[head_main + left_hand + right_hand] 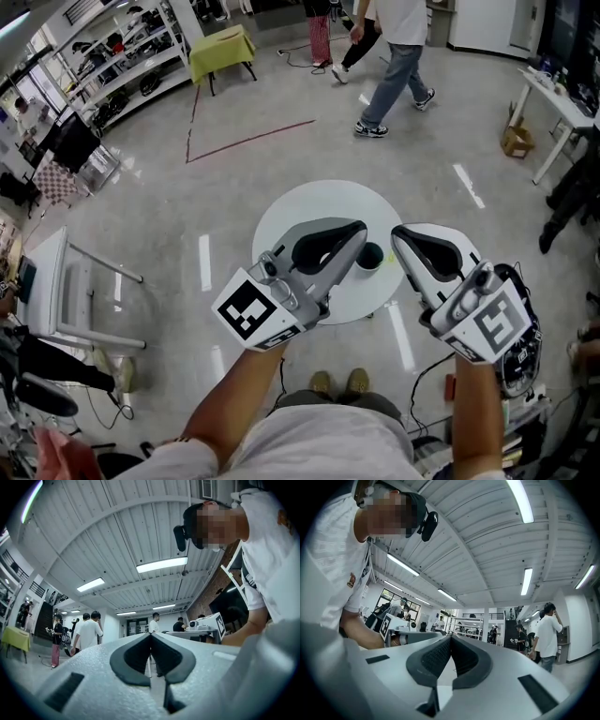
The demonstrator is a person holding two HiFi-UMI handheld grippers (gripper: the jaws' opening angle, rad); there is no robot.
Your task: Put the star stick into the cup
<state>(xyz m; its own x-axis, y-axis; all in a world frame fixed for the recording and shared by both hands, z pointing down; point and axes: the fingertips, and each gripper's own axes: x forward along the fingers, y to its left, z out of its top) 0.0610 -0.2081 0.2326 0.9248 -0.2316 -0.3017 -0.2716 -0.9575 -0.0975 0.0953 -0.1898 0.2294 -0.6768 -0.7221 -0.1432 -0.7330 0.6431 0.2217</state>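
The left gripper (360, 229) is hovering over the round white tabletop (281, 217), its fingers pressing together on nothing; the right gripper (397, 232) is hovering alongside, fingers likewise closed and empty; the cup (371, 256) is standing on the tabletop, just below and between their tips.

Left gripper (359, 232): light grey shell of grainy plastic, two tapered jaws lined with dark grey pads (133, 660). At the rear a white cube (251, 314) carries black square markers.

Right gripper (398, 234): same grey shell, its pads ribbed (436, 658), with black slots in the casing. A black housing (521, 349) sits beside its own marker block (492, 323), and a black cable (427, 373) hangs below.

Person: white short-sleeved T-shirt (319, 445) with a small chest badge (349, 580), black cap (415, 503) with a black camera (429, 525) clipped at the front, tan shoes (339, 382).
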